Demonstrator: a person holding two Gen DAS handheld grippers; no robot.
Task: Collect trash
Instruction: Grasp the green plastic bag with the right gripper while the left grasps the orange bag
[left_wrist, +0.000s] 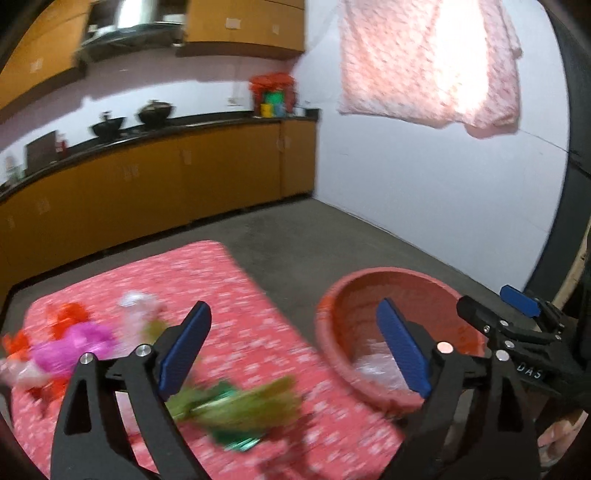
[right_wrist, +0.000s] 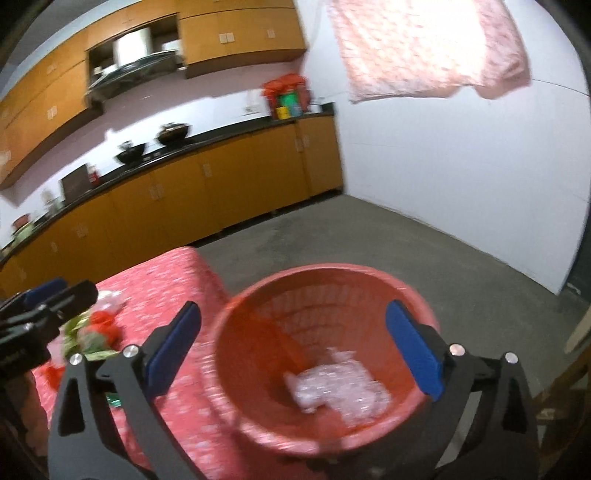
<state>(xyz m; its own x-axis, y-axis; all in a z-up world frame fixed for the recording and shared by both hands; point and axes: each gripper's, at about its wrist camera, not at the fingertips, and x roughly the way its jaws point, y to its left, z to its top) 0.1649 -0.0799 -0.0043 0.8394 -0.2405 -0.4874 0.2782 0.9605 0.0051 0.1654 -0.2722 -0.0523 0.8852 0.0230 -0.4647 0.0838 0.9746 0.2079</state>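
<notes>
A red slatted basket (right_wrist: 332, 270) stands beside a table with a red flowered cloth (right_wrist: 166, 280); crumpled clear plastic (right_wrist: 340, 384) lies inside it. My right gripper (right_wrist: 293, 310) hangs open over the basket mouth, nothing between its fingers. Over the table's edge, my left gripper (left_wrist: 293, 308) is open and empty too. Below it on the cloth (left_wrist: 240, 280) lies a green wrapper (left_wrist: 240, 406), blurred. Further left are a purple wrapper (left_wrist: 74, 343), red scraps (left_wrist: 66, 314) and clear plastic (left_wrist: 136, 301). The basket (left_wrist: 369, 275) sits right of the table, with the right gripper (left_wrist: 491, 306) beyond it.
Orange cabinets under a dark counter (left_wrist: 184, 123) with two black woks (left_wrist: 109, 127) run along the back wall. A pink cloth (left_wrist: 428, 62) hangs on the white wall. Grey floor (left_wrist: 332, 236) stretches behind table and basket. A hand (left_wrist: 561, 439) shows at lower right.
</notes>
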